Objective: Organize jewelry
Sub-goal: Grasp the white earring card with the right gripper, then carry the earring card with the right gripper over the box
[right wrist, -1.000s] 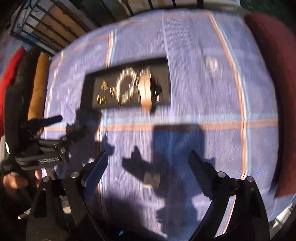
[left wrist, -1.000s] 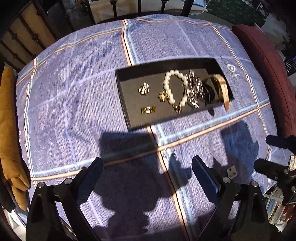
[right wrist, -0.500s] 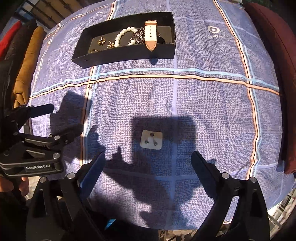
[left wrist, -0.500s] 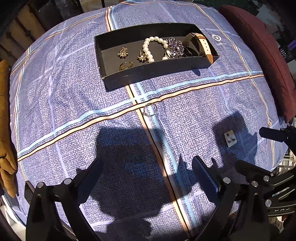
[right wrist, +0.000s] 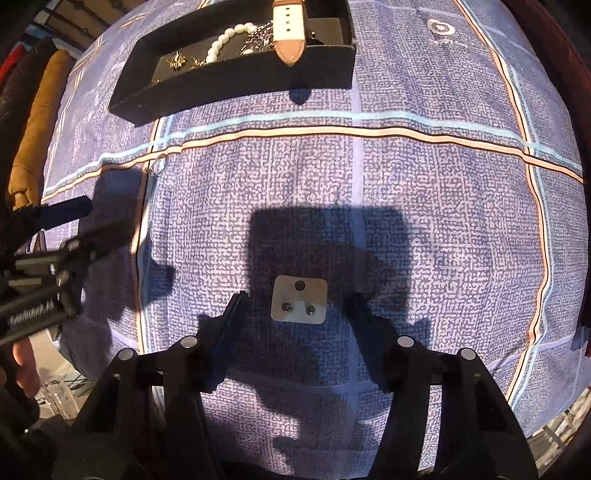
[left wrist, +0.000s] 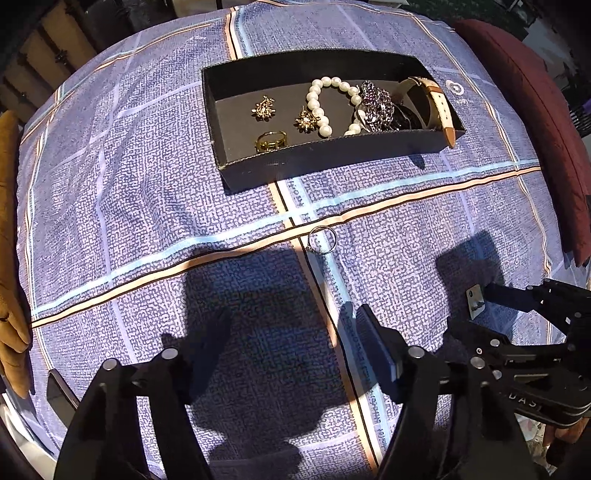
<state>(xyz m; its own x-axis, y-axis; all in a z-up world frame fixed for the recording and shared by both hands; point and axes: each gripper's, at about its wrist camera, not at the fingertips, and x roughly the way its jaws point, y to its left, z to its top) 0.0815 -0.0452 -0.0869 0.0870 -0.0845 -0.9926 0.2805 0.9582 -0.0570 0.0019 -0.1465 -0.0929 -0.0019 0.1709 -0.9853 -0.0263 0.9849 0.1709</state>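
Observation:
A black jewelry tray [left wrist: 332, 153] [right wrist: 236, 86] sits on the blue plaid cloth, holding a pearl bracelet [left wrist: 321, 105], gold earrings [left wrist: 264, 109], a gold ring [left wrist: 271, 140], a dark brooch [left wrist: 375, 105] and a tan-strapped watch [left wrist: 439, 107] whose strap hangs over the rim. A thin silver ring [left wrist: 322, 240] [right wrist: 159, 168] lies on the cloth ahead of my open, empty left gripper [left wrist: 295, 339]. A white card with two stud earrings [right wrist: 299, 300] [left wrist: 474, 302] lies between the fingers of my open right gripper [right wrist: 297, 314].
A dark red cushion [left wrist: 535, 110] borders the right side of the cloth. A brown cushion [left wrist: 9, 258] lies along the left edge. A small white logo [right wrist: 439, 27] is printed on the cloth right of the tray.
Both grippers have moved lower and nearer the cloth. The silver ring came into view ahead of the left gripper. The earring card now lies between the right gripper's fingers.

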